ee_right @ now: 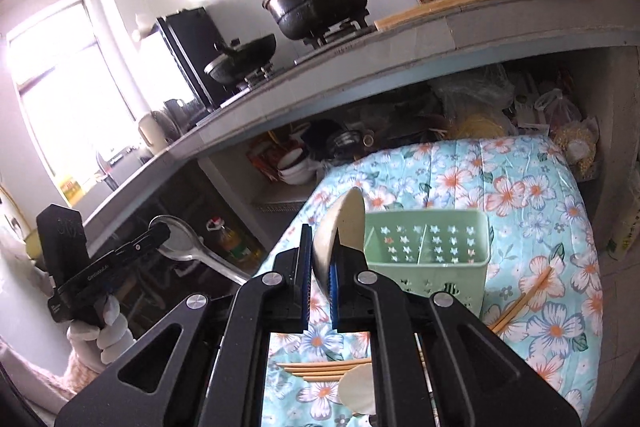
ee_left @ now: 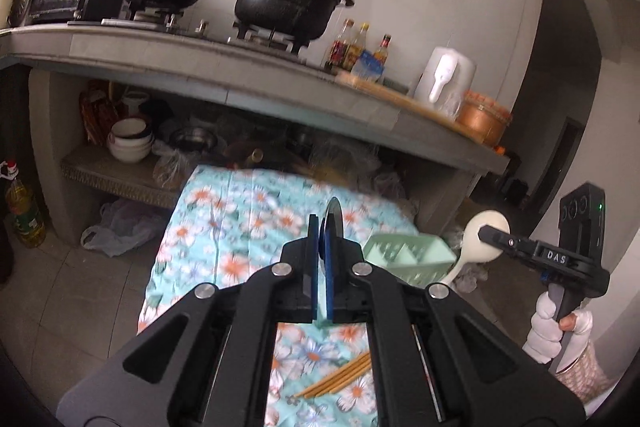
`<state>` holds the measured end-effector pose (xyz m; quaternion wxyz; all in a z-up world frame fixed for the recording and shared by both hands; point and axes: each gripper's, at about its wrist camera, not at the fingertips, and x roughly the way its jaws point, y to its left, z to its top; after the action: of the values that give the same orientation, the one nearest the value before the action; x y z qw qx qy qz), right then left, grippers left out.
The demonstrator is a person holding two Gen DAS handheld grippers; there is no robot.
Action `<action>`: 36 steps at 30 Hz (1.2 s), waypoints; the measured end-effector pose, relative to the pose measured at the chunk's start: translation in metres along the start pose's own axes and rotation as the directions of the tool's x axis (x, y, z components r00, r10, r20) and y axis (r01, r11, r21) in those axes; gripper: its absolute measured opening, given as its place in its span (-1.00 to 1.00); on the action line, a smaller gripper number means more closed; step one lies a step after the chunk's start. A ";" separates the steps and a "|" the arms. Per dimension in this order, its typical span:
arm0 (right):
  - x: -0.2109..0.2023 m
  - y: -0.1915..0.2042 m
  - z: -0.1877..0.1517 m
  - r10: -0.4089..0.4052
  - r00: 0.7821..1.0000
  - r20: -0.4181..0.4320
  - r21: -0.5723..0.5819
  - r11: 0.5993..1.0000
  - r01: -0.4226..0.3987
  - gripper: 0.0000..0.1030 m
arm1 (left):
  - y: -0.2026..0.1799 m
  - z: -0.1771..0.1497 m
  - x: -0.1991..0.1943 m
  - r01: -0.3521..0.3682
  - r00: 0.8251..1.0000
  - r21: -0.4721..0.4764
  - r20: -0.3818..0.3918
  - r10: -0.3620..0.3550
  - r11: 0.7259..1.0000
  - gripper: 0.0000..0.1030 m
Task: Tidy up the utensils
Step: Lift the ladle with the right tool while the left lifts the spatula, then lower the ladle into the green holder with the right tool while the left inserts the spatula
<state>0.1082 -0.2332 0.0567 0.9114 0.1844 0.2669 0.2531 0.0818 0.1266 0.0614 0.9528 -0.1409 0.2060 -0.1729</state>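
My left gripper [ee_left: 323, 227] is shut on a metal spoon [ee_left: 333, 214], seen edge-on above the floral-cloth table [ee_left: 240, 219]; it also shows in the right wrist view [ee_right: 182, 239]. My right gripper [ee_right: 320, 251] is shut on a cream spoon [ee_right: 346, 223], also seen in the left wrist view [ee_left: 482, 239]. A green utensil caddy [ee_right: 428, 251] stands on the cloth just beyond my right gripper; it also shows in the left wrist view [ee_left: 408, 253]. Wooden chopsticks [ee_right: 324, 371] lie under my right gripper and beside the caddy [ee_right: 524, 299].
A kitchen counter [ee_left: 248, 67] with pots, bottles and a white kettle runs behind the table. The shelf below holds bowls [ee_left: 130, 143] and bags. A second cream spoon [ee_right: 356, 387] lies on the cloth. An oil bottle [ee_left: 24, 211] stands on the floor.
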 end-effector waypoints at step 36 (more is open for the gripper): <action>0.075 -0.075 0.022 -0.014 0.992 -0.126 0.100 0.995 0.027 -0.79 | -0.034 -0.003 0.165 -0.078 0.969 0.261 -0.208 0.135 0.962 -0.60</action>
<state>0.2029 -0.2560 0.0098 0.8849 0.2114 0.3379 0.2409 0.2124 0.0315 0.0132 0.9416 0.0122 0.2957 -0.1606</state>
